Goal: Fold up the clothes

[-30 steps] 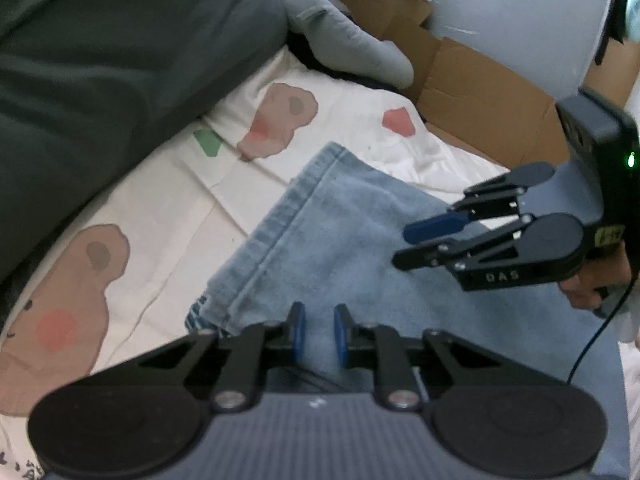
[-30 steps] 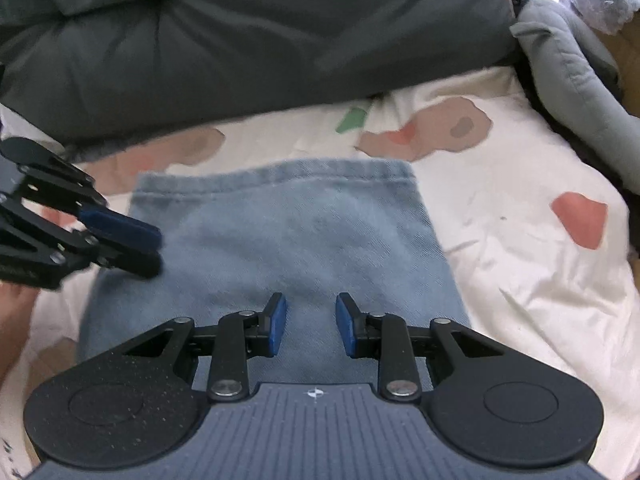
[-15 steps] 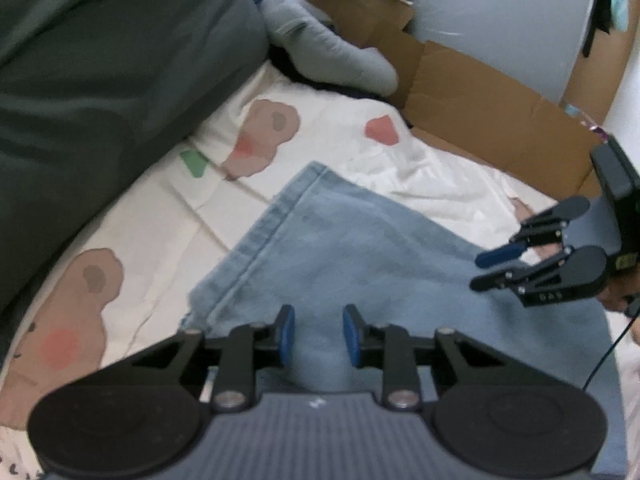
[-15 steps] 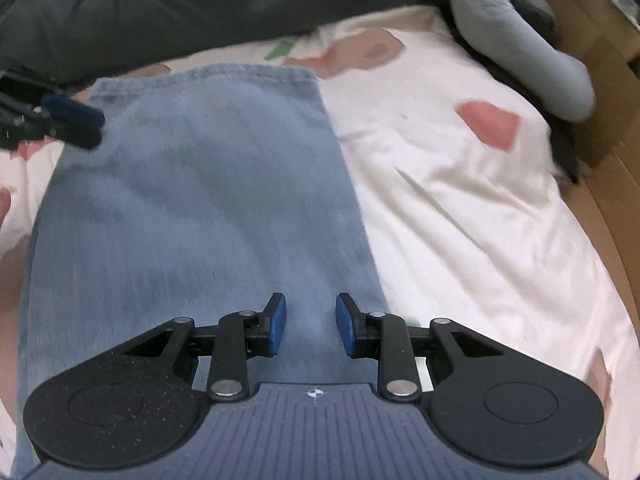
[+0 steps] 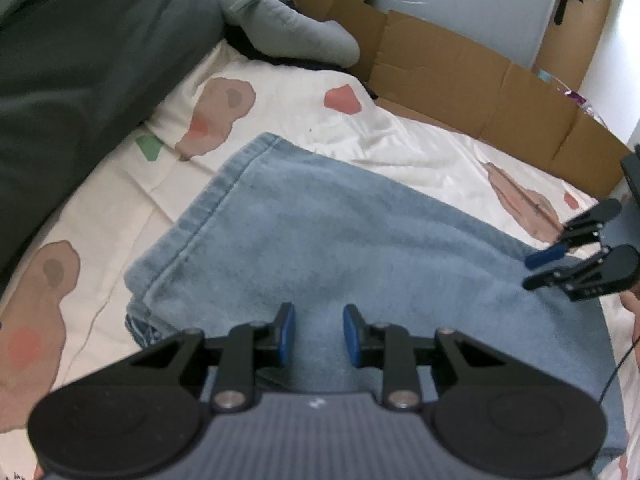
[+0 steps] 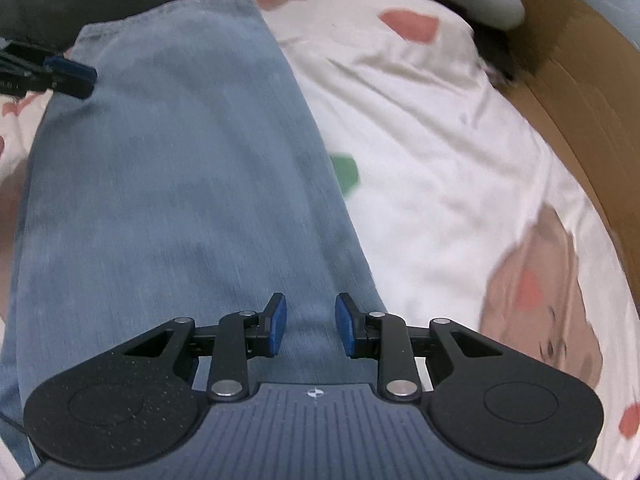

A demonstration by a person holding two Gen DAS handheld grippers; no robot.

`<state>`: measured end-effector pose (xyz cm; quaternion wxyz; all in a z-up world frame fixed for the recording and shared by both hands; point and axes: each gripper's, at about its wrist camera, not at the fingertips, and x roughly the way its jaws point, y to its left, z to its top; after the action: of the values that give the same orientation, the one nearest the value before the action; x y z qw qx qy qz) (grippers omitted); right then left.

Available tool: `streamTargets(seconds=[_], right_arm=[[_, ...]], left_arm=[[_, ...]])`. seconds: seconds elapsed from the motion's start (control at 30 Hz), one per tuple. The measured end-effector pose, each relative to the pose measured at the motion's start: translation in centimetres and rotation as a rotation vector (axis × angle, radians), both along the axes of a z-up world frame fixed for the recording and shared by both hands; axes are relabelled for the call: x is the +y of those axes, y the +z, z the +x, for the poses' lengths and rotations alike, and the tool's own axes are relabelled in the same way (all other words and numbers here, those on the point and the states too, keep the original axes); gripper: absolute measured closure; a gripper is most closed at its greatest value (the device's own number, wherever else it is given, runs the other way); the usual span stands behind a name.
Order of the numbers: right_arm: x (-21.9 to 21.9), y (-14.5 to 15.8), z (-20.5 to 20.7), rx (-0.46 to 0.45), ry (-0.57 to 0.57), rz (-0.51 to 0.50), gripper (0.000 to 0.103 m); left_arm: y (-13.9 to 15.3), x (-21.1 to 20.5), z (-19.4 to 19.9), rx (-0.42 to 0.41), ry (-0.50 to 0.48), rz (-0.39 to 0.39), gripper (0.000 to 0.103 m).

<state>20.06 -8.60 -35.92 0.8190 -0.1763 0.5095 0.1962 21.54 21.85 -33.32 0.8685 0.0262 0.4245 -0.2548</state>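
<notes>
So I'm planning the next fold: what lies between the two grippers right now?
Only the flat blue jeans. In the left wrist view, bare denim spans from the left gripper to the right gripper, with nothing on it.

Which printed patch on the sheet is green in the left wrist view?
The small green patch beside the dark duvet; the other patches are brown or red.

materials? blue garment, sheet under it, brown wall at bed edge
Garment: looks like denim, washed light blue, matte; stitched hem and faded streaks.
Sheet: thin woven fabric, probably cotton, slight sheen; fine creases, printed patches.
Wall: corrugated cardboard, plain brown; fold lines and raw cut edges.
</notes>
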Motion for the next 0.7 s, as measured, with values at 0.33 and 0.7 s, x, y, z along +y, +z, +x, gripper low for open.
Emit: streamTargets(seconds=[0.33, 0.7], right_arm=[[-4.9, -0.1, -4.2, 0.042, -0.087, -0.06, 0.07], [-7.2, -0.3, -7.4, 0.021, -0.192, -0.11, 0.07]], left_arm=[[-0.6, -2.0, -0.3, 0.027, -0.092, 0.008, 0.072], [-0.8, -3.0, -0.9, 0.054, -0.125, 0.018, 0.07]])
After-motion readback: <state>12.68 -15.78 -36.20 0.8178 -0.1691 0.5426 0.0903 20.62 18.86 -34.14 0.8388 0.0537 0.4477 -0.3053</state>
